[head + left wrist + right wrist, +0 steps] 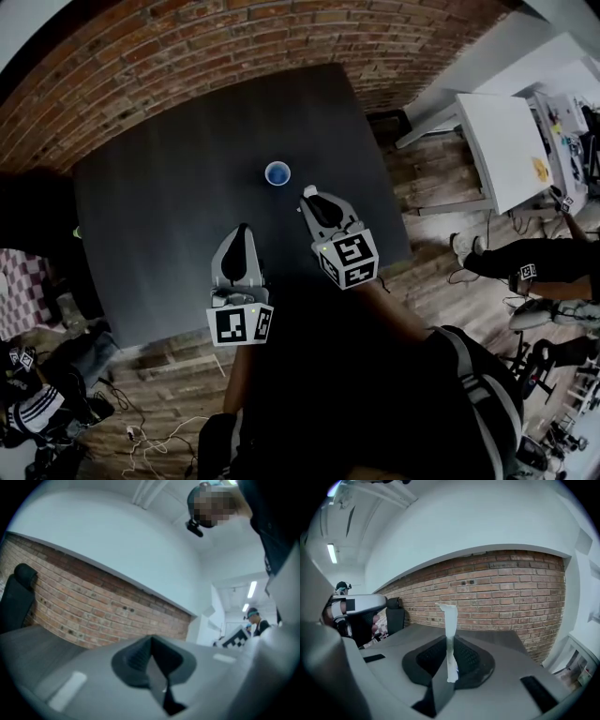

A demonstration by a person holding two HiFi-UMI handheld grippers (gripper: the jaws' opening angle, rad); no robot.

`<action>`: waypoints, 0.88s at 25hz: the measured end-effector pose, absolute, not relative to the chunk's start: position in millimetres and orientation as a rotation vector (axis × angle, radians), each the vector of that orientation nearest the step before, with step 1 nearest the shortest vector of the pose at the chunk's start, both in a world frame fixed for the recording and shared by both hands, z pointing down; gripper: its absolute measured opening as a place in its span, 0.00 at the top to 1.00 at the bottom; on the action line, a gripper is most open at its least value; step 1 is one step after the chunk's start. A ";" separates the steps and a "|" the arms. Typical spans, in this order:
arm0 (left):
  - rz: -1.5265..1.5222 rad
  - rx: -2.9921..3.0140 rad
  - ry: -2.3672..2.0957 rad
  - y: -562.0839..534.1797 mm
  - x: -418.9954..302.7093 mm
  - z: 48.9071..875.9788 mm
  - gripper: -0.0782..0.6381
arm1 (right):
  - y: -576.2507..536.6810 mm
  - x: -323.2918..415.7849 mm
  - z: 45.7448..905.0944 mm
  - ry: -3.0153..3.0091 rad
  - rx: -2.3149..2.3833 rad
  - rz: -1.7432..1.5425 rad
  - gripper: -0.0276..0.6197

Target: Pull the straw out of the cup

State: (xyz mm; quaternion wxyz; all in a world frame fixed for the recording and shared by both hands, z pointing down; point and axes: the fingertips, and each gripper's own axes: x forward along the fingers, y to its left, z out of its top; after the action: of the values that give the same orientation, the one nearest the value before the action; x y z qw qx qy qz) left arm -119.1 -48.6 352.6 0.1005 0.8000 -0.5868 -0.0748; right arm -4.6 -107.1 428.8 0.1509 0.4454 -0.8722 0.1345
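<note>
White straw is pinched upright between the right gripper's jaws, out of the blue cup. Left gripper's jaws are pressed together, empty. Cup is seen standing on the dark table, just beyond the right gripper.

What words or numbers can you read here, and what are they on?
No readable words or numbers anywhere.
Left cube and right cube: black-and-white square patterns, not letters.
Yellow mark on the white table: too small to read.
Straw: plain white, no print.
</note>
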 end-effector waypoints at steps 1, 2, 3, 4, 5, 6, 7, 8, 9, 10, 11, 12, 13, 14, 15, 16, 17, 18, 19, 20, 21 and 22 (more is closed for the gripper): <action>-0.222 2.365 -1.733 -46.6 -117.6 352.5 0.88 | -103.1 -2.8 425.6 -2.511 1.283 0.380 0.89; -0.224 2.366 -1.732 -44.9 -116.3 352.3 0.88 | -99.5 -1.1 422.6 -2.517 1.288 0.374 0.89; -0.225 2.367 -1.730 -43.2 -115.0 352.0 0.88 | -96.4 0.4 419.8 -2.522 1.293 0.368 0.89; -0.225 2.371 -1.726 -41.5 -113.4 351.3 0.88 | -93.4 1.7 417.1 -2.526 1.297 0.361 0.89; -0.226 2.376 -1.722 -39.8 -111.5 350.5 0.88 | -90.5 3.0 414.3 -2.531 1.300 0.353 0.89; -0.227 2.383 -1.715 -38.0 -109.1 349.7 0.88 | -87.4 4.5 411.4 -2.535 1.303 0.347 0.89; -0.224 2.390 -1.709 -36.0 -106.8 349.4 0.88 | -83.9 6.0 408.6 -2.540 1.305 0.343 0.89; -0.220 2.395 -1.703 -34.0 -104.5 349.7 0.88 | -80.1 7.6 405.7 -2.546 1.305 0.340 0.89; -0.215 2.398 -1.698 -32.3 -102.3 350.6 0.88 | -76.1 9.4 402.9 -2.553 1.306 0.339 0.89; -0.211 2.399 -1.694 -31.2 -100.2 352.0 0.88 | -72.2 11.3 400.2 -2.561 1.307 0.338 0.89; -0.208 2.398 -1.690 -30.3 -98.4 353.3 0.88 | -68.3 13.3 398.1 -2.566 1.308 0.339 0.89; -0.207 2.397 -1.688 -29.4 -96.9 354.3 0.88 | -64.3 15.0 397.0 -2.570 1.308 0.341 0.89; -0.206 2.397 -1.686 -28.3 -95.6 355.0 0.88 | -60.4 16.3 396.7 -2.573 1.307 0.343 0.89; -0.205 2.397 -1.683 -27.1 -94.3 355.3 0.88 | -56.9 17.3 397.1 -2.574 1.304 0.343 0.89; -0.204 2.400 -1.681 -26.1 -92.9 355.1 0.88 | -54.1 18.2 397.8 -2.573 1.301 0.345 0.89; -0.203 2.404 -1.678 -25.4 -91.5 354.5 0.88 | -52.2 19.1 398.6 -2.572 1.298 0.346 0.89; -0.202 2.407 -1.677 -24.8 -90.3 353.8 0.88 | -50.9 20.0 399.1 -2.572 1.296 0.347 0.89; -0.202 2.410 -1.677 -24.3 -89.2 353.1 0.88 | -50.2 20.9 399.1 -2.574 1.296 0.348 0.89; -0.203 2.411 -1.678 -23.7 -88.3 352.6 0.88 | -49.8 21.7 398.6 -2.576 1.296 0.347 0.89; -0.203 2.411 -1.678 -22.9 -87.6 352.4 0.88 | -49.6 22.4 397.7 -2.578 1.297 0.345 0.89; -0.201 2.411 -1.678 -22.0 -86.9 352.6 0.88 | -49.4 22.9 396.6 -2.581 1.298 0.343 0.89; -0.199 2.412 -1.677 -21.2 -86.3 352.8 0.88 | -49.3 23.4 395.5 -2.585 1.299 0.340 0.89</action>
State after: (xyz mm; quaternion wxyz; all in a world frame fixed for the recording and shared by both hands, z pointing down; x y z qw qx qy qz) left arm -86.3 -21.2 352.8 0.0984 0.8152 -0.5668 -0.0671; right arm 23.4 -49.3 395.5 0.1142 0.4430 -0.8816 0.1161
